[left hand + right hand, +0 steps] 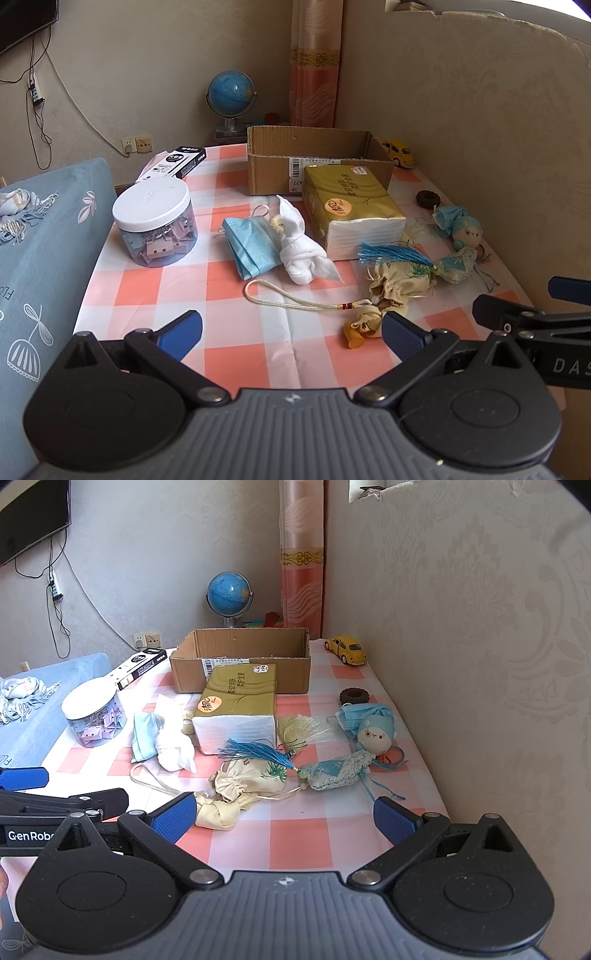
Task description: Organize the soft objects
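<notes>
Left gripper (291, 332): jaws spread wide, holding nothing, low over the near edge of the checked tablecloth (229, 354). Right gripper (282, 818): likewise wide open and empty, just beside the left one.

Items on the table, left to right in the left wrist view:
- Clip jar (155, 225), white lid, at 10 o'clock from the left gripper.
- Blue face mask (251, 247), folded, at 12 o'clock, touching a white cloth bundle (301, 247) on its right.
- Cream cord (291, 299) running to a cream pouch (397, 284) at 1 o'clock.
- Tissue pack (351, 210) behind, against the open cardboard box (317, 162).
- Blue tassel pouch (454, 266), touching the cream pouch.
- Small plush doll (467, 229) at 2 o'clock, near the wall.
- Yellow toy car (397, 151) at the far right corner.
</notes>
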Demonstrator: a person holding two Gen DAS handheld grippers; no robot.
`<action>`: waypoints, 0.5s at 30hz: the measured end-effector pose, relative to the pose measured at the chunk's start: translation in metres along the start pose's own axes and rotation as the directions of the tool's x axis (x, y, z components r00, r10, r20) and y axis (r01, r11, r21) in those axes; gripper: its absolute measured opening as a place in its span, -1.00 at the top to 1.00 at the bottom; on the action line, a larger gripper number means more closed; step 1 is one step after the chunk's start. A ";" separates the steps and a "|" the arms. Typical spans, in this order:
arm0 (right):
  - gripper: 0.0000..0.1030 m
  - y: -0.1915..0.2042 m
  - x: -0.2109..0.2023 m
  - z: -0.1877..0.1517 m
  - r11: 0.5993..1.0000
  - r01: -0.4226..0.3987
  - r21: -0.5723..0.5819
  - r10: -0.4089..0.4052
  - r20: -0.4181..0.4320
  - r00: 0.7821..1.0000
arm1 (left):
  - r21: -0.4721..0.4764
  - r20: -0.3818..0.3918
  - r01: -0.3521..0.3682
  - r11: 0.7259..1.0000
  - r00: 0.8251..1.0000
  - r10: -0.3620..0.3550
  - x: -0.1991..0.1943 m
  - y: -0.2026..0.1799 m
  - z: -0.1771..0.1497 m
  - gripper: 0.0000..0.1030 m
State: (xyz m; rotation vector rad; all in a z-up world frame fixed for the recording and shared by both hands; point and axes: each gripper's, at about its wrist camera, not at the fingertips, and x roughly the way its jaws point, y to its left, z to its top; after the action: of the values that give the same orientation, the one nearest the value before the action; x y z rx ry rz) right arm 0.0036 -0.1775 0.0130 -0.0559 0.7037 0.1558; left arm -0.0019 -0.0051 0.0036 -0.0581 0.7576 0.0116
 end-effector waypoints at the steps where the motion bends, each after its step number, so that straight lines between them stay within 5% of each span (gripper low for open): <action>1: -1.00 0.000 0.000 0.000 1.000 0.000 -0.001 0.000 0.000 1.000 | 0.000 0.001 0.000 1.000 1.000 0.000 0.000 0.000 0.000 -0.99; 15: -1.00 0.000 -0.001 0.001 1.000 0.000 -0.002 0.000 0.001 1.000 | 0.002 0.001 0.001 1.000 1.000 -0.001 0.002 0.001 0.000 -0.99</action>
State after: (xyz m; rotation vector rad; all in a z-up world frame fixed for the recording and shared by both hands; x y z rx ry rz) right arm 0.0037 -0.1775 0.0141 -0.0572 0.7023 0.1564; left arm -0.0004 -0.0042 0.0019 -0.0566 0.7562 0.0102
